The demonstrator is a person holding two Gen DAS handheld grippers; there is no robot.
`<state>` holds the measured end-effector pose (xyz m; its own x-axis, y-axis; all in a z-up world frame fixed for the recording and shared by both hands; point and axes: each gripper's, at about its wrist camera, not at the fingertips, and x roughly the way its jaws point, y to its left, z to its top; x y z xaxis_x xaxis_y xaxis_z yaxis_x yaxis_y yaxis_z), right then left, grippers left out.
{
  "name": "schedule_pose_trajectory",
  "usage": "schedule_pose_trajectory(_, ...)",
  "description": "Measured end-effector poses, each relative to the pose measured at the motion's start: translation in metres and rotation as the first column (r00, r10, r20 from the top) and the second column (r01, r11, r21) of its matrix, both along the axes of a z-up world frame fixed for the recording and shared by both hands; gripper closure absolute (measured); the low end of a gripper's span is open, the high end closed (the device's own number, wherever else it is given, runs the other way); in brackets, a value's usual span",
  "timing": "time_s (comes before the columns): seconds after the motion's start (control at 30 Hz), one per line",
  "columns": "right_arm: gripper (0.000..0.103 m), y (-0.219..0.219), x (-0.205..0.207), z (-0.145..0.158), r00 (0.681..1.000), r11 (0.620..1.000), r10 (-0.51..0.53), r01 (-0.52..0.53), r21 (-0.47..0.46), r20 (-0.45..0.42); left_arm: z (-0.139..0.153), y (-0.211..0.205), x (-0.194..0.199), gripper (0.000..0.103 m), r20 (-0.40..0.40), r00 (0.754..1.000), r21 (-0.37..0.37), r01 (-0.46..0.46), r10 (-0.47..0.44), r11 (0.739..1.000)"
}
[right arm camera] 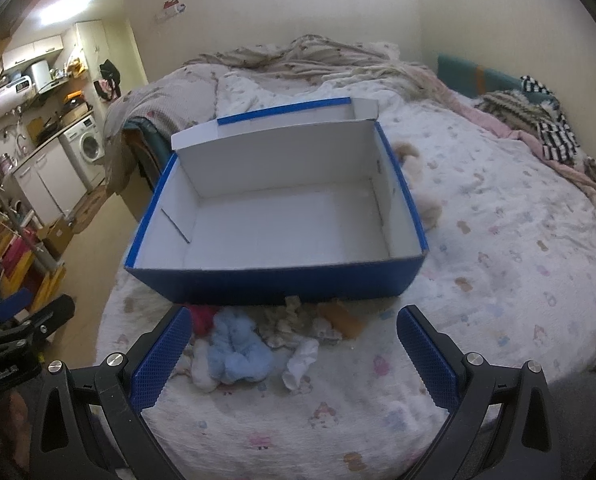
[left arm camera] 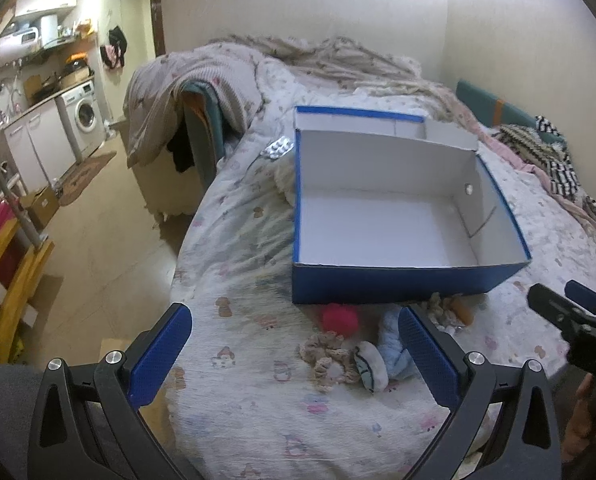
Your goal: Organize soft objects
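A blue cardboard box [left arm camera: 402, 284] [right arm camera: 265, 284] with a white, empty inside stands open on the bed. Just in front of it lies a small heap of soft things: a red piece [left arm camera: 340, 318] [right arm camera: 201, 318], a light blue plush [left arm camera: 392, 344] [right arm camera: 237, 352], a beige crocheted piece [left arm camera: 330, 354] [right arm camera: 293, 320], a white piece [left arm camera: 372, 364] [right arm camera: 302, 360] and an orange one [left arm camera: 464, 310] [right arm camera: 344, 322]. My left gripper [left arm camera: 295, 354] hovers open above the heap, holding nothing. My right gripper [right arm camera: 291, 356] is open too, over the same heap. Each gripper shows at the edge of the other's view.
The bed [right arm camera: 498, 248] has a white patterned cover, with rumpled blankets [left arm camera: 298, 60] at the far end and striped clothes [right arm camera: 546, 120] at right. A blister pack [left arm camera: 277, 147] lies left of the box. A beige plush [right arm camera: 422, 184] sits to the box's right. Floor and washing machine [left arm camera: 83, 116] lie left.
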<state>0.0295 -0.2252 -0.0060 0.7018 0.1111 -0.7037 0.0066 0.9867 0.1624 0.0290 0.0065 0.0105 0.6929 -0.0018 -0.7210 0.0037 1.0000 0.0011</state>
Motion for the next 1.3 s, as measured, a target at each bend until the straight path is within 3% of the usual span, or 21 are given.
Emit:
schedule_pose_trajectory(0.2,0.0,0.001,0.041,-0.006,0.988,0.996,0.081,-0.075,0.045,-0.131,-0.014,0.01,0.041,0.0,-0.162,0.986,0.006,-0.031,0.031,1.0)
schedule_pose_trajectory(0.33,0.0,-0.002,0.061,-0.021,0.973,0.995,0.101,-0.094,0.043,-0.209,-0.039,0.008,0.065,0.0,-0.282,0.959,0.017,-0.027,0.03,1.0)
schedule_pose_trajectory(0.5,0.0,-0.008,0.076,-0.039,0.958,0.995,0.098,-0.09,0.042,-0.269,-0.088,0.01,0.085,0.001,-0.453,0.89,-0.024,-0.069,0.051,0.997)
schedule_pose_trajectory(0.6,0.0,-0.014,0.081,-0.055,0.948,0.995,0.085,-0.067,0.067,-0.306,-0.115,0.011,0.09,0.009,-0.526,0.849,-0.056,-0.099,0.055,0.994)
schedule_pose_trajectory(0.67,0.0,-0.019,0.084,-0.065,0.939,0.995,0.081,-0.055,0.085,-0.336,-0.128,0.01,0.092,0.019,-0.561,0.826,-0.069,-0.106,0.05,0.992)
schedule_pose_trajectory(0.77,0.0,-0.03,0.091,-0.08,0.917,0.981,0.1,-0.026,0.19,-0.387,-0.146,0.009,0.091,0.022,-0.601,0.798,-0.065,-0.113,0.051,0.991)
schedule_pose_trajectory(0.9,0.0,-0.04,0.096,-0.098,0.884,0.962,0.107,0.024,0.272,-0.456,-0.154,0.008,0.091,0.026,-0.61,0.791,-0.075,-0.115,0.046,0.991)
schedule_pose_trajectory(0.97,0.016,-0.036,0.098,-0.11,0.86,0.958,0.122,0.029,0.286,-0.496,-0.159,0.007,0.091,0.041,-0.617,0.786,-0.079,-0.109,0.037,0.991)
schedule_pose_trajectory(1.1,0.03,-0.022,0.102,-0.136,0.802,0.955,0.151,0.034,0.296,-0.578,-0.172,0.005,0.097,0.055,-0.661,0.75,-0.121,-0.126,0.015,0.985)
schedule_pose_trajectory(1.17,0.046,-0.017,0.105,-0.145,0.785,0.952,0.16,0.037,0.303,-0.599,-0.178,0.008,0.098,0.065,-0.677,0.736,-0.136,-0.145,0.015,0.98)
schedule_pose_trajectory(1.23,0.049,-0.014,0.107,-0.152,0.77,0.953,0.158,0.045,0.299,-0.618,-0.181,0.011,0.1,0.07,-0.68,0.733,-0.142,-0.149,0.013,0.979)
schedule_pose_trajectory(1.3,0.058,-0.012,0.108,-0.156,0.764,0.959,0.148,0.046,0.281,-0.628,-0.183,0.012,0.1,0.083,-0.673,0.74,-0.139,-0.145,0.014,0.98)
